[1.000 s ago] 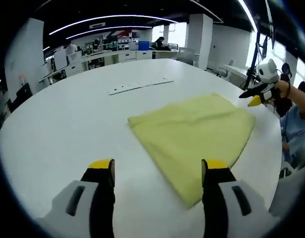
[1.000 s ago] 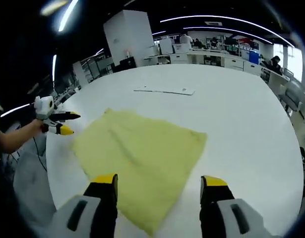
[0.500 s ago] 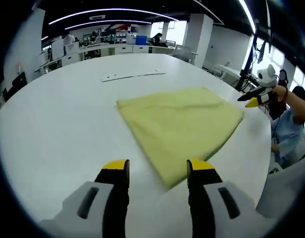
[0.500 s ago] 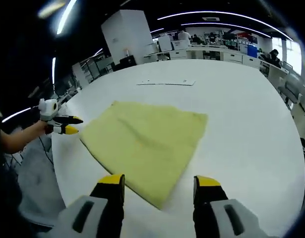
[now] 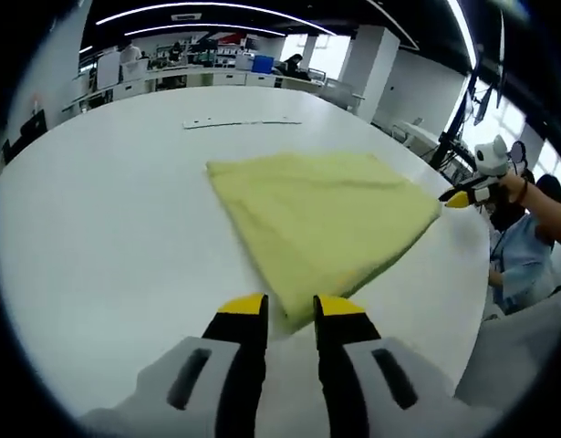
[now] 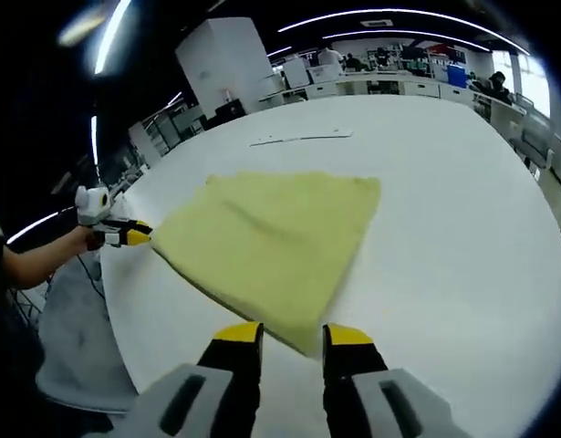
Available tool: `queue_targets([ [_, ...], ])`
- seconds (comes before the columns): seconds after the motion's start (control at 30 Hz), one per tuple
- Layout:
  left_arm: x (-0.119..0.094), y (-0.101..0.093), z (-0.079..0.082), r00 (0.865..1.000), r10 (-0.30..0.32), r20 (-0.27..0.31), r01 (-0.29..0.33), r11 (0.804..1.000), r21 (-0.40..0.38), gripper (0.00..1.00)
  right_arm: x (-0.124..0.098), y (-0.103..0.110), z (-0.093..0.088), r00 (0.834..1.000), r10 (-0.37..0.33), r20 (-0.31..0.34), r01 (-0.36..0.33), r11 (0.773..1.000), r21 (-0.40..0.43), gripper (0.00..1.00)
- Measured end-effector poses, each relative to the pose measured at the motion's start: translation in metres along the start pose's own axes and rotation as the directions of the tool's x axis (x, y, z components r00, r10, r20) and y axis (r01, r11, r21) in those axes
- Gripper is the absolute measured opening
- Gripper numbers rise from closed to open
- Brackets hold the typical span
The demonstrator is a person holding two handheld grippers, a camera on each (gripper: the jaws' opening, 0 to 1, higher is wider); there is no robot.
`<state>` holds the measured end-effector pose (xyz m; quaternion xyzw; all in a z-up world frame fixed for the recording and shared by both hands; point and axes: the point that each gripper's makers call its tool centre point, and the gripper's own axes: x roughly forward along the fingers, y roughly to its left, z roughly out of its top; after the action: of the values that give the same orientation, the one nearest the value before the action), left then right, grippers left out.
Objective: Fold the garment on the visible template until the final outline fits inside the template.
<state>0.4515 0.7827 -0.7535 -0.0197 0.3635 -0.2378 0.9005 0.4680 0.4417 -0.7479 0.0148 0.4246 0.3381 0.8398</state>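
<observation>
A yellow garment (image 5: 321, 214) lies flat on the white round table (image 5: 107, 237), folded into a rough four-sided shape. In the left gripper view its near corner sits between the tips of my left gripper (image 5: 291, 307), whose jaws stand open by a narrow gap. My right gripper (image 5: 462, 195), held in a hand, is at the garment's right corner. In the right gripper view the garment (image 6: 262, 242) points its near corner between the jaws of my right gripper (image 6: 293, 334), also narrowly open. The left gripper (image 6: 127, 234) is at the garment's left corner there.
A thin white strip (image 5: 242, 122) lies flat on the table beyond the garment, also seen as the strip (image 6: 301, 139) in the right gripper view. A person in light blue (image 5: 522, 260) is at the table's edge. Desks, pillars and people fill the room behind.
Both grippers have come down and forward to opposite corners of the garment. Both pairs of jaws have narrowed from wide open to a small gap around the corners. The garment lies as before.
</observation>
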Motion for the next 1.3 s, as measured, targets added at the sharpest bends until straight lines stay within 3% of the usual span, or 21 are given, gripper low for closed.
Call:
queue_targets([
  [0.37,0.003,0.001,-0.008,1.000,-0.015,-0.025,0.015,0.999,-0.032,0.06,0.003,-0.007,-0.006,1.000,-0.016,0.004,0.016,1.000,0.008,0.00],
  [0.47,0.003,0.000,-0.011,0.999,-0.020,-0.032,0.018,0.999,-0.037,0.00,0.003,-0.010,-0.006,1.000,-0.028,0.004,0.028,0.999,0.016,0.00],
  [1.3,-0.017,-0.004,-0.026,0.999,-0.006,-0.039,0.005,1.000,-0.022,0.00,-0.003,0.001,-0.012,1.000,-0.002,0.004,0.002,1.000,0.019,0.00],
])
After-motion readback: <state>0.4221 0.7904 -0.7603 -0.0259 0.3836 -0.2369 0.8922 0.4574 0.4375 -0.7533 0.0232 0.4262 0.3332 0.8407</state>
